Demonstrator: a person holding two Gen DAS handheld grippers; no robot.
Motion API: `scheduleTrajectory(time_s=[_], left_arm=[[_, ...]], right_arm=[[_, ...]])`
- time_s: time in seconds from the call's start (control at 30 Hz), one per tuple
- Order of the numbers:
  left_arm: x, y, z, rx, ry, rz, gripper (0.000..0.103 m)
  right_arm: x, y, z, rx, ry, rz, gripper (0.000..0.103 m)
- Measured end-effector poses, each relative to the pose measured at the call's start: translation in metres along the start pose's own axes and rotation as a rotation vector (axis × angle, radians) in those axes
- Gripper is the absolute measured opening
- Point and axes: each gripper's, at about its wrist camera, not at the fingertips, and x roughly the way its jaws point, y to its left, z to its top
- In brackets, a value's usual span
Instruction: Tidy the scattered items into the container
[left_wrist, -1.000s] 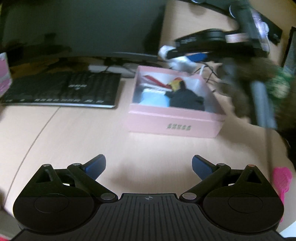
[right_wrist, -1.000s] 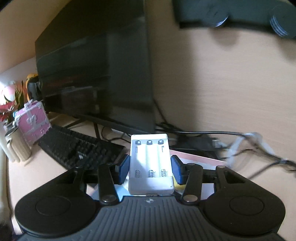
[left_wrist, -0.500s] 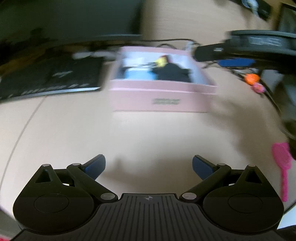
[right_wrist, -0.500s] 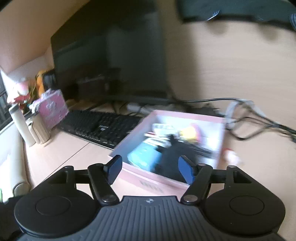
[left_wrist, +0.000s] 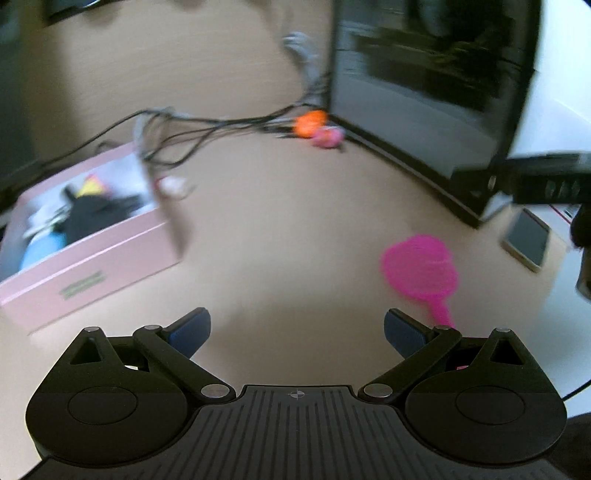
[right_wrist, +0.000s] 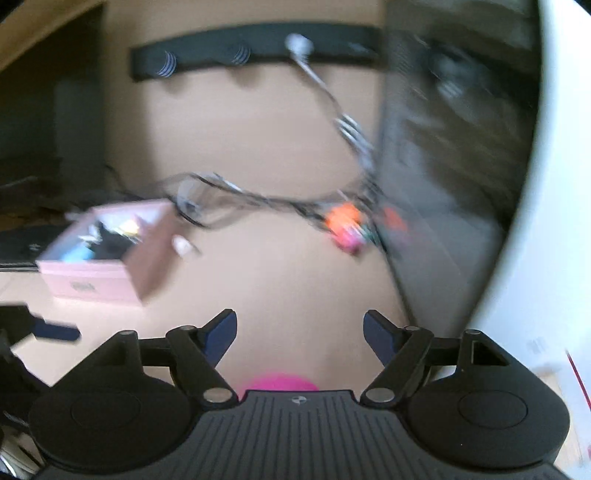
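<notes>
Wood-grain surface (left_wrist: 280, 236), pale tan, fills most of both wrist views, and both are smeared by motion blur. Ahead and to the left of the left hand-held gripper (left_wrist: 297, 330) sits the pink box (left_wrist: 92, 266), open-topped, with a dark bundle, something light blue and a yellow scrap inside; its front wall carries a small printed label. The left hand-held gripper has its blue pads spread wide with only bare surface between them. Just ahead of its right pad lies the pink hairbrush (left_wrist: 419, 269), head away and handle pointing back toward the pad, apart from the box. Farther ahead a tangle of black cables (left_wrist: 207, 127) runs across the surface to an orange toy (left_wrist: 310, 120) and a pink toy (left_wrist: 327, 136) lying side by side at the foot of a dark monitor (left_wrist: 424, 92) standing on the right. A phone (left_wrist: 526, 240) lies flat beyond the brush, near the monitor's corner. The right hand-held gripper (right_wrist: 300, 334) also stands apart, its jaws having just been opening, and nothing is between them; the box is well to its left and ahead (right_wrist: 107, 251). A pink rounded shape at its base, probably the brush head (right_wrist: 279, 384), peeks out under the gripper body. Beyond, a black rail (right_wrist: 258, 48) with round knobs is fixed to the tan wall, and a white curved edge (right_wrist: 535, 221) closes the right side.
</notes>
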Motion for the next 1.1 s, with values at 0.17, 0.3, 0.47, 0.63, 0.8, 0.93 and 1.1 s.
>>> scheduleTrajectory(time_s=[0.17, 0.3, 0.47, 0.63, 0.8, 0.93, 1.1], left_arm=[[0.004, -0.014, 0.003, 0.036, -0.001, -0.022, 0.102], [0.004, -0.006, 0.001, -0.008, 0.010, 0.021, 0.102], [0.002, 0.018, -0.007, -0.119, 0.046, 0.101, 0.102], [-0.009, 0.034, -0.013, -0.198, 0.043, 0.185, 0.102], [-0.020, 0.054, -0.021, -0.295, 0.054, 0.265, 0.102], [-0.032, 0.069, -0.034, -0.392, 0.076, 0.332, 0.102], [-0.044, 0.081, -0.049, -0.485, 0.107, 0.397, 0.102]], right_arm=[[0.012, -0.017, -0.027, 0.089, 0.109, 0.042, 0.081], [0.031, -0.002, -0.035, 0.052, 0.144, 0.066, 0.081], [0.047, 0.019, 0.004, -0.104, -0.004, -0.009, 0.064], [0.127, 0.041, 0.072, -0.220, -0.012, -0.141, 0.055], [0.217, 0.047, 0.132, -0.196, -0.024, -0.266, 0.055], [0.284, 0.041, 0.141, -0.239, -0.002, -0.416, 0.047], [0.331, 0.035, 0.131, -0.283, 0.036, -0.457, 0.043]])
